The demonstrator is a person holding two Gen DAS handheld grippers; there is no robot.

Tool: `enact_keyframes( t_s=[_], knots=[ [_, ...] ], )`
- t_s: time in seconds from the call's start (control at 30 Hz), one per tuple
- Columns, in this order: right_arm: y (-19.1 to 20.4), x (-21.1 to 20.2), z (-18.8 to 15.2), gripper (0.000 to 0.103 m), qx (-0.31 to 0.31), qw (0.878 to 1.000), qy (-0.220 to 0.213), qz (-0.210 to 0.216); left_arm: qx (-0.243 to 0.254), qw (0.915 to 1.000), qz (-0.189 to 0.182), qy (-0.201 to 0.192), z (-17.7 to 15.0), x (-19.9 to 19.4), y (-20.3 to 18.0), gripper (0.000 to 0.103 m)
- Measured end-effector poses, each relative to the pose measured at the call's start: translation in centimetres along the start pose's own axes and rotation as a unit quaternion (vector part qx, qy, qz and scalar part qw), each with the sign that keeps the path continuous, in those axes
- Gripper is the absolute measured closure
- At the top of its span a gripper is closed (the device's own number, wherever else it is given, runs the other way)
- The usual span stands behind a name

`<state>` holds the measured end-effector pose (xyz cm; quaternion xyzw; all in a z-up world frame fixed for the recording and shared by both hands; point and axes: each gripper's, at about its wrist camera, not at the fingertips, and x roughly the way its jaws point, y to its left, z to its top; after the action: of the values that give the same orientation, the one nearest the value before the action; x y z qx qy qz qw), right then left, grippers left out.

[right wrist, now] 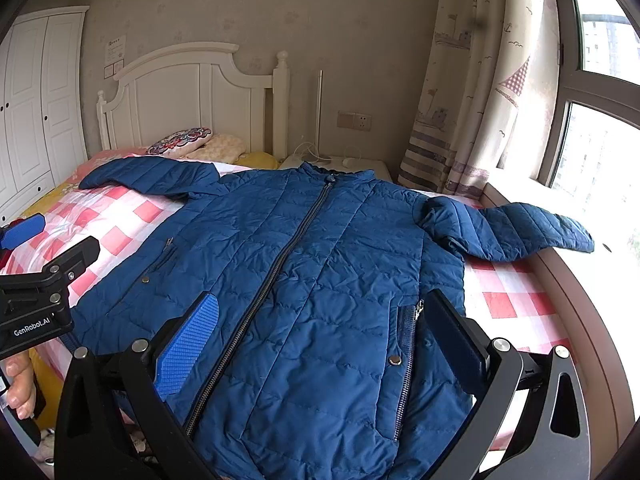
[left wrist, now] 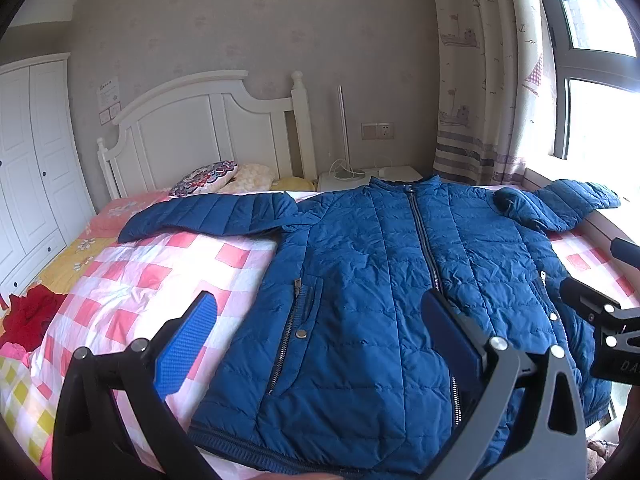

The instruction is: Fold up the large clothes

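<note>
A large blue quilted jacket (left wrist: 360,260) (right wrist: 320,240) lies zipped and front up on a bed with a pink-and-white checked sheet (left wrist: 132,280) (right wrist: 508,300). Its collar points toward the headboard. One sleeve (left wrist: 208,216) stretches out left. The other sleeve (right wrist: 512,228) drapes onto the window sill. My left gripper (left wrist: 320,340) hovers open above the jacket's lower left half and holds nothing. My right gripper (right wrist: 320,340) hovers open above the lower right half, also with nothing in it. Each gripper shows at the edge of the other's view: the right gripper (left wrist: 604,272) and the left gripper (right wrist: 48,244).
A white headboard (left wrist: 208,120), pillows (left wrist: 208,176) and a white nightstand (left wrist: 384,176) stand beyond the collar. A white wardrobe (left wrist: 32,152) is at the left, a curtain (right wrist: 472,100) and window sill (right wrist: 580,280) at the right. Red clothing (left wrist: 28,316) lies at the bed's left. A hand (right wrist: 20,384) holds the left gripper.
</note>
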<state>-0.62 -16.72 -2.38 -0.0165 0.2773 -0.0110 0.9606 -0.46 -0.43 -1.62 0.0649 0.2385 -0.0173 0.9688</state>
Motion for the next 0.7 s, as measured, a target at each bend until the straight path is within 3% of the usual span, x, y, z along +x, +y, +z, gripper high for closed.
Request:
enact_keyframes(
  t_s=[0.7],
  knots=[
    [0.26,0.10,-0.10,0.005,-0.001,1.000,0.003,0.003,0.003,1.0000,-0.002,-0.003,0.20,-0.13,0.14,0.002]
  ],
)
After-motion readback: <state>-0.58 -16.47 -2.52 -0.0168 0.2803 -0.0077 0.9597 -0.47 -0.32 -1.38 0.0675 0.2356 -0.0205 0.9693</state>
